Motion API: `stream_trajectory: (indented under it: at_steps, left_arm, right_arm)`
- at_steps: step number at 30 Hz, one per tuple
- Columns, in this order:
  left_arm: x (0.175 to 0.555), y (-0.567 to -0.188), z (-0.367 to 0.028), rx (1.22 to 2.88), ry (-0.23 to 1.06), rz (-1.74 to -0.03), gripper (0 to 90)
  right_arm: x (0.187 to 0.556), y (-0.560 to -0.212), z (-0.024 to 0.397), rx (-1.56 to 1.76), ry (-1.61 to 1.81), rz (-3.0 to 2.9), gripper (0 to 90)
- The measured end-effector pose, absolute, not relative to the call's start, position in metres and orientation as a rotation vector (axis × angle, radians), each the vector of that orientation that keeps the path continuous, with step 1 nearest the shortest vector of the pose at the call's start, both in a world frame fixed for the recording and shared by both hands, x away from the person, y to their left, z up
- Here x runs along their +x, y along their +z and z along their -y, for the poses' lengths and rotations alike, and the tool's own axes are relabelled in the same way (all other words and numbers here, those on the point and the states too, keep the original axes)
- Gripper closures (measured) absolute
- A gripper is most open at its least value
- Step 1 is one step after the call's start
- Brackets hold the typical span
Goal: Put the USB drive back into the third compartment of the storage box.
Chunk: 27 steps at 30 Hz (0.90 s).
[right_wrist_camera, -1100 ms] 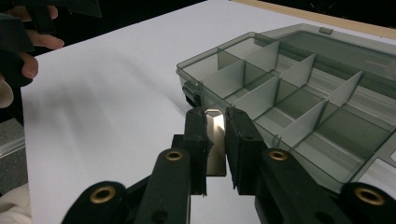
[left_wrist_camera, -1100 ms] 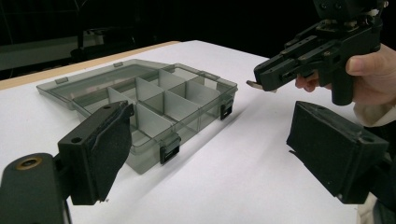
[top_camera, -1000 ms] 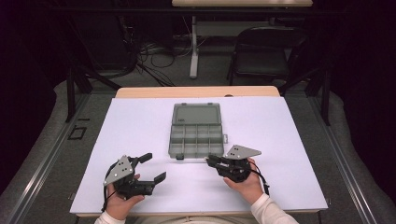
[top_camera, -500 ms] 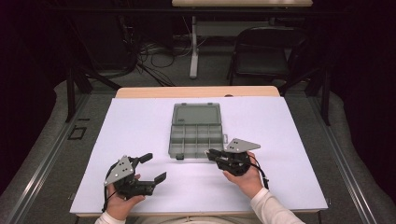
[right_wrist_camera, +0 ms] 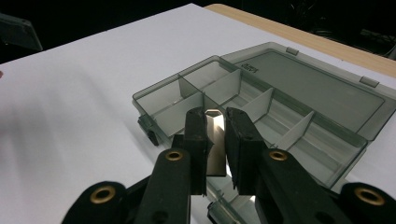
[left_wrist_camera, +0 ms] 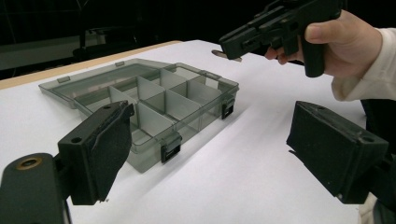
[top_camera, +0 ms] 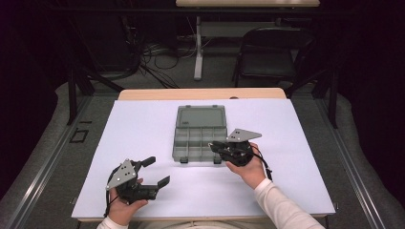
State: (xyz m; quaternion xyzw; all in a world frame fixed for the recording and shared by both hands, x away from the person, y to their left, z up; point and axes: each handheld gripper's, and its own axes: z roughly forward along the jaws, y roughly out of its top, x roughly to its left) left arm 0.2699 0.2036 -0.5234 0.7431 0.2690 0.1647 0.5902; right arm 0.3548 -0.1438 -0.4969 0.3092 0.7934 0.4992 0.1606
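Hand-held gripper on the left (top_camera: 155, 171), low in the lower left of the high view, rests on the white tabletop (top_camera: 143, 124) with its black jaws spread wide and nothing between them. At centre lies the smoky grey, see-through plastic compartment box (top_camera: 199, 132), lid folded back flat. Right of centre, the right hand-held gripper (top_camera: 216, 145) hovers over the box's near right corner, pinching a small, flat, shiny metal piece (right_wrist_camera: 214, 140). My guess: the thin piece could slip from the pads, strike a divider, or drop into the wrong compartment if released too high or off-centre.
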Motion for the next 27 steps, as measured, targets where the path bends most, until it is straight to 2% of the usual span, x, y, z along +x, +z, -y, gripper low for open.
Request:
stream_trajectory:
  at_steps: [27]
  left_arm:
    - [0.271, -0.524, -0.204, 1.734, 0.383, -0.623, 13.3]
  right_arm:
    - [0.400, -0.502, 0.127, 0.933, 1.294, -2.314, 79.4]
